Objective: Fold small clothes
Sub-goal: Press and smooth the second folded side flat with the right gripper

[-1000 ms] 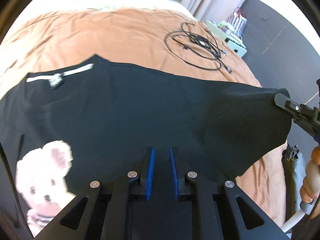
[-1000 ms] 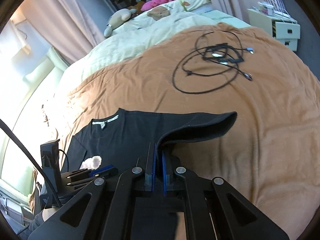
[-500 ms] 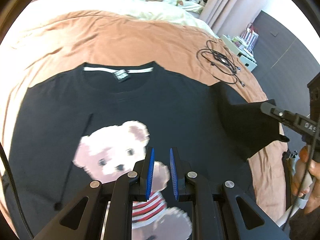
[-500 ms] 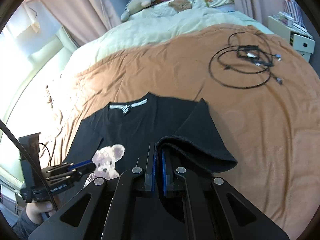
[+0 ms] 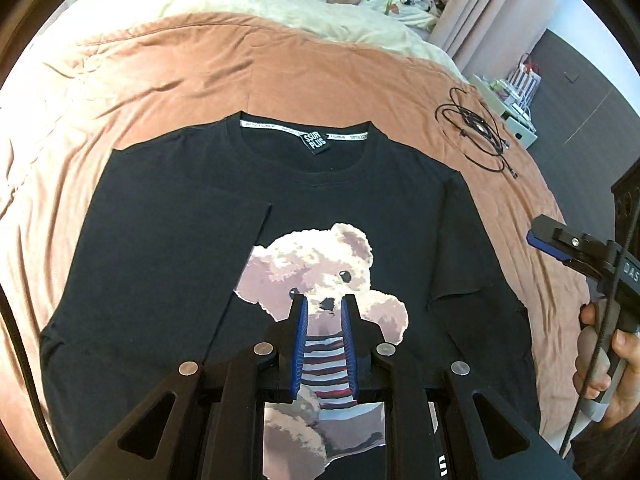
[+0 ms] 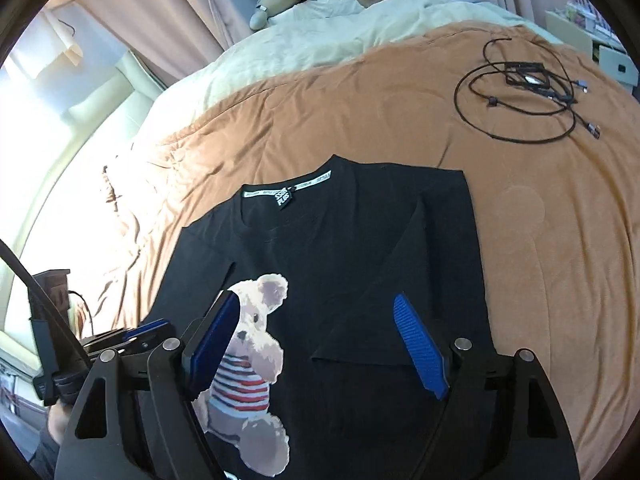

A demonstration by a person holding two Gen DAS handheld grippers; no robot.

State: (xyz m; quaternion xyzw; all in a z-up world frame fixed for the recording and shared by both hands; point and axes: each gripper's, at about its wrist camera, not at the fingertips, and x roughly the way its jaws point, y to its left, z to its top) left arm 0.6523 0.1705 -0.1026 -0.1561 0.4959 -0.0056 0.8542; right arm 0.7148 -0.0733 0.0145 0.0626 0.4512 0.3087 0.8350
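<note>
Black T-shirt (image 5: pixel 168 240) with bear print (image 5: pixel 320 272) spread flat on the orange bed cover (image 5: pixel 200 72), both sleeves folded inward over the body. Left tongs (image 5: pixel 324 312) nearly pressed together, empty, hovering above the bear. Right tongs (image 6: pixel 320 344) opening wide over the folded right sleeve (image 6: pixel 432 240), gripping nothing. Coiled black cable (image 6: pixel 520 96) well apart.
</note>
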